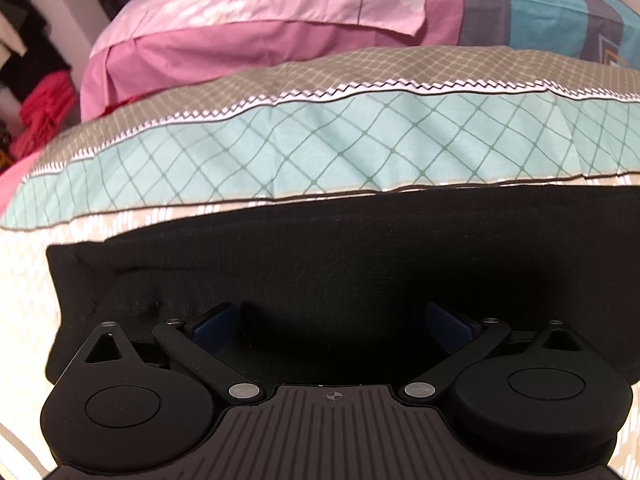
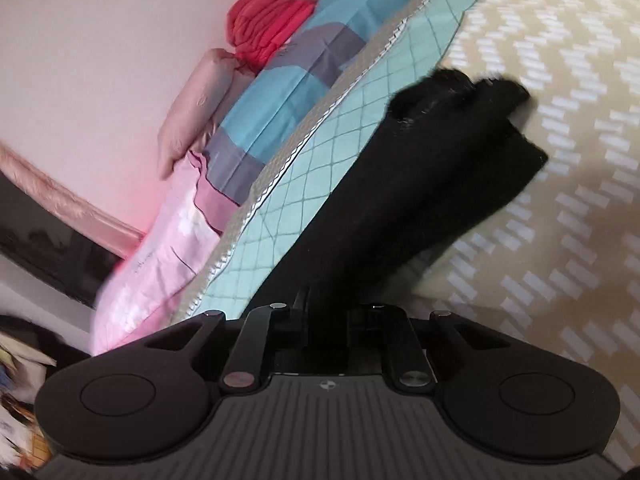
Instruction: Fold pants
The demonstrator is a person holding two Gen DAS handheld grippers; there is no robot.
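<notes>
Plainly, 1 black pants [image 2: 420, 184] lies on the bed: left gripper [image 1: 332, 320] jaws apart, right gripper [image 2: 326, 320] jaws clamped on it

Home bedroom, bed sheet [image 2: 560, 80], stacked pillows [image 1: 280, 40], folded quilt [image 1: 360, 140]

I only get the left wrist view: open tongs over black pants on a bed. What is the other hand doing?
Observer: The right tongs are shut, with the near end of the black pants pinched between them.
Operator: How do the pants lie from there?
Observer: They stretch away from the tongs as one long strip, beside the edge of the teal quilt.
Operator: And the far end?
Observer: It lies bunched and uneven on the beige sheet, with no tongs near it.
</notes>
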